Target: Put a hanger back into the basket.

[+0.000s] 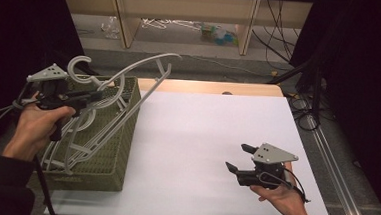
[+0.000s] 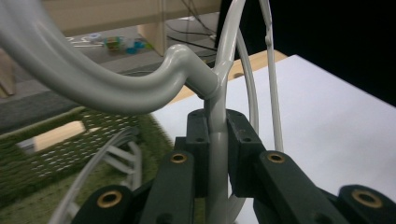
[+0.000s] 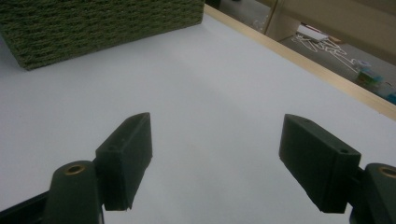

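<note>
My left gripper (image 1: 99,96) is shut on the neck of a pale grey plastic hanger (image 1: 136,66), which hangs tilted in the air above a green woven basket (image 1: 110,152) at the table's left. In the left gripper view the jaws (image 2: 217,135) clamp the hanger (image 2: 116,88) just below its hook. Other grey hangers (image 1: 83,141) lean inside the basket. My right gripper (image 1: 238,157) stands open over the white table (image 1: 197,133) at the front right, with nothing between its fingers (image 3: 126,154). The basket (image 3: 93,23) lies far off in that view.
A wooden strip (image 1: 210,87) runs along the table's far edge. Beyond it stand shelf legs (image 1: 248,26), with small clutter (image 1: 218,34) on the floor. Cables (image 1: 303,109) trail past the table's right side. Bare white tabletop stretches between basket and right gripper.
</note>
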`<state>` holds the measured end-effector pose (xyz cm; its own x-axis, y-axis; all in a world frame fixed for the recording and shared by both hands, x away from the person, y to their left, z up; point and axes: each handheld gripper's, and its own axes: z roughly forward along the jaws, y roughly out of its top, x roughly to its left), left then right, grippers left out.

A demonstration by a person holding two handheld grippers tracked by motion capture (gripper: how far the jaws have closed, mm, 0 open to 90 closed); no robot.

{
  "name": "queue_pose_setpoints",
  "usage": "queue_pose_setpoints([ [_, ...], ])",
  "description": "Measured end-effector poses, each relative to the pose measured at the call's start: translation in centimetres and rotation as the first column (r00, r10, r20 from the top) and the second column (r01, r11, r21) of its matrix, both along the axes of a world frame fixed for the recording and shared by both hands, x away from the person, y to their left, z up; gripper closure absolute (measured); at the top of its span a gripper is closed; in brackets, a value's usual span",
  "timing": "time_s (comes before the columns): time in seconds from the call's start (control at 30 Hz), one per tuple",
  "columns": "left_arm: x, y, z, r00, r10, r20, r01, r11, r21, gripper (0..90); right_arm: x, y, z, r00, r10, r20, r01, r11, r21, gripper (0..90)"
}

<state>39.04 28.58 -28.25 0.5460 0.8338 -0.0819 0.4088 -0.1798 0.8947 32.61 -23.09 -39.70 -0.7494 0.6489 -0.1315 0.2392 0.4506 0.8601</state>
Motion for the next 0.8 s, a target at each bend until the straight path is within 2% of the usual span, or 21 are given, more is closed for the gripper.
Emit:
queue_pose_setpoints([
  [0.13, 0.7, 1.6, -0.4, 0.9989, 0.046, -0.001, -0.046, 0.9989, 0.011, 80.4, 0.0, 0.0, 0.0, 1.0000, 0.003, -0.002, -0.003, 1.000, 0.000, 26.6],
  [0.27, 1.5, 3.0, -0.9, 0.9950, 0.100, -0.001, -0.100, 0.9948, 0.020, 80.5, 0.0, 0.1, -0.2, 1.0000, 0.001, 0.002, -0.001, 1.000, 0.007, 26.6],
  [0.37, 1.9, 3.8, -1.4, 0.9933, 0.115, -0.001, -0.115, 0.9925, 0.040, 80.5, 0.0, 0.1, -0.1, 1.0000, 0.005, -0.008, -0.005, 1.000, 0.001, 26.6],
  [0.5, 2.2, 4.8, -2.2, 0.9899, 0.142, -0.007, -0.141, 0.9889, 0.045, 80.5, 0.1, 0.1, -0.2, 1.0000, 0.006, -0.006, -0.006, 1.000, 0.002, 26.6],
  [0.8, 2.5, 6.6, -3.7, 0.9857, 0.168, -0.003, -0.168, 0.9823, 0.084, 80.5, 0.1, 0.2, -0.3, 0.9998, 0.011, -0.014, -0.011, 1.000, -0.005, 26.6],
])
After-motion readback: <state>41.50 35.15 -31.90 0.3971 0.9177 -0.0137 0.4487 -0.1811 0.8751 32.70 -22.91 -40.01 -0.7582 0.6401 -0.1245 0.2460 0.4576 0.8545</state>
